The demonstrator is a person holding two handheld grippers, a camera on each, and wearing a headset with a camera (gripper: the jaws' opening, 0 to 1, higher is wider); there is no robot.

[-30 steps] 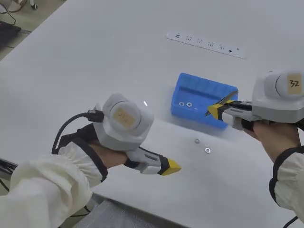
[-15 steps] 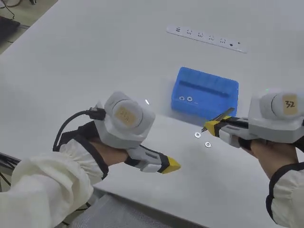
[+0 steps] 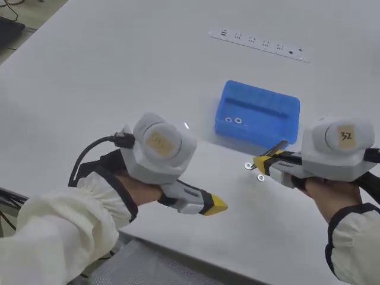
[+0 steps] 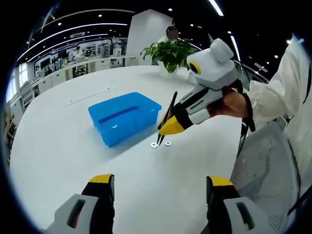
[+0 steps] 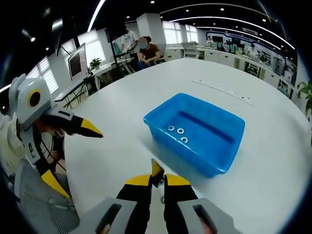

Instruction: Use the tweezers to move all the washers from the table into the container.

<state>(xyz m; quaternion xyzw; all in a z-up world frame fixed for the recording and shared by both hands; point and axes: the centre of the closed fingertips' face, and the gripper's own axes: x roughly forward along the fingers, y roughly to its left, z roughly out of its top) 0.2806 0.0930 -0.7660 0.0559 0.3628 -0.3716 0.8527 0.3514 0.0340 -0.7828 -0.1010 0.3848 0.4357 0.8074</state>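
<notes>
The white desk (image 3: 119,71) spreads wide under me, and on it the blue container (image 3: 261,92) sits ahead of my right gripper (image 3: 261,164), with three washers in the tray (image 5: 180,130) lying flat on its floor. My left gripper (image 3: 217,206) hovers low over the near part of the desk, jaws spread wide and holding nothing, well apart from the work. My right gripper is pressed together on the tweezers (image 4: 167,112), whose long axis slants down and forward out of the jaws, so the points come down to the desk between me and the container's near wall. Two loose washers (image 4: 154,145) lie flat there, close beside each other just short of that wall. The one nearer the container (image 3: 247,166) is right at the tweezer points, though I cannot tell whether they touch it; the other (image 3: 260,177) lies just beside it, toward me and under the gripper's nose. I judge that the right gripper does the pick, and that the nearer-the-tray washer comes first, then a short lift forward over the wall.
</notes>
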